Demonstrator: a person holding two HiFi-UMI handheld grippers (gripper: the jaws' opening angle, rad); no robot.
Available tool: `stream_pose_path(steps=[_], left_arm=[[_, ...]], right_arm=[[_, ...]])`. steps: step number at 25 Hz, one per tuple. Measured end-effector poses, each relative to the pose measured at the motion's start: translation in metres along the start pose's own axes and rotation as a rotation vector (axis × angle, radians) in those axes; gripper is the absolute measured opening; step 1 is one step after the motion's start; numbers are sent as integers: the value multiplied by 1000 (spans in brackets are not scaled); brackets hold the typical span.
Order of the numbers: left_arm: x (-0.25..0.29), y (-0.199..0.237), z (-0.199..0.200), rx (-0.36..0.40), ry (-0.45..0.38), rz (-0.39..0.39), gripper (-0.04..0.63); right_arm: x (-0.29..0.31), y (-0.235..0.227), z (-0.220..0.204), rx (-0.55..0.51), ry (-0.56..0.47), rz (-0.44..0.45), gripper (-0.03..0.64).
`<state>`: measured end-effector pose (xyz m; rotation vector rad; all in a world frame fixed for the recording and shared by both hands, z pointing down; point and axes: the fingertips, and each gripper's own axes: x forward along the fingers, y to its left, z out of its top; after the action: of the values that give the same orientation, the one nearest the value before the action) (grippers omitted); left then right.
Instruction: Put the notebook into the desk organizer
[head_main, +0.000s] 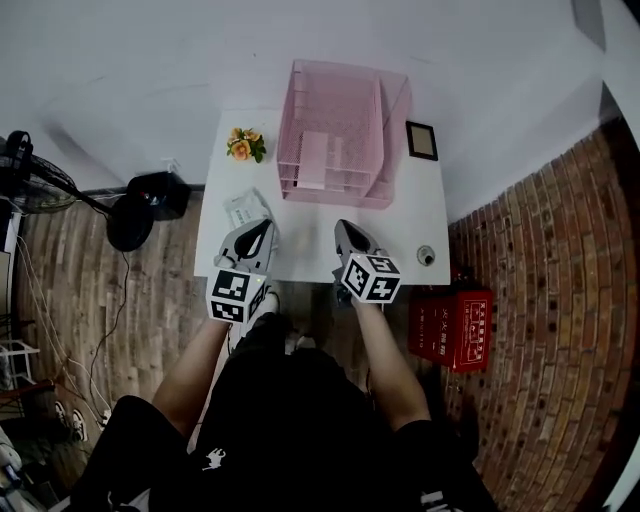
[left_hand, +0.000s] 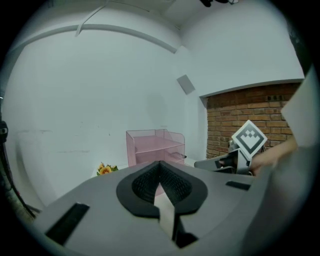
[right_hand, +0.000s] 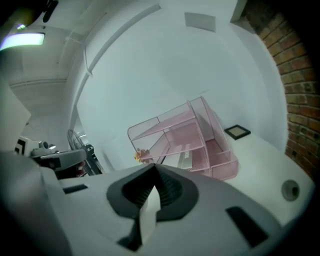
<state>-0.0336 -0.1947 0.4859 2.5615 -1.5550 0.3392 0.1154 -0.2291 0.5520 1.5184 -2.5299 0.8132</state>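
Observation:
The pink mesh desk organizer (head_main: 340, 125) stands at the back of the white table (head_main: 400, 225). A pale, flat notebook (head_main: 313, 158) lies inside its lower shelf; in the right gripper view the notebook (right_hand: 189, 155) shows through the mesh of the organizer (right_hand: 185, 137). My left gripper (head_main: 267, 227) and right gripper (head_main: 342, 227) hover side by side over the table's near half, short of the organizer, both pointing at it. Each has its jaws shut with nothing between them, as the left gripper (left_hand: 160, 164) and right gripper (right_hand: 154, 166) show in their own views.
A small bunch of orange flowers (head_main: 243, 145) sits left of the organizer, a dark picture frame (head_main: 421, 140) to its right. A crumpled packet (head_main: 245, 208) lies by the left gripper, a round grommet (head_main: 427, 255) near the right edge. A red crate (head_main: 450, 325) and a fan (head_main: 40, 185) stand on the floor.

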Motion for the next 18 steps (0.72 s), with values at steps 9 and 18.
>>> stream_pose_path(steps=[9, 18], left_arm=[[-54, -47, 15, -43, -61, 28, 3], [-91, -67, 21, 26, -82, 39, 5]], right_arm=[[-102, 12, 27, -118, -90, 65, 2], [-173, 24, 46, -151, -179, 41, 2]])
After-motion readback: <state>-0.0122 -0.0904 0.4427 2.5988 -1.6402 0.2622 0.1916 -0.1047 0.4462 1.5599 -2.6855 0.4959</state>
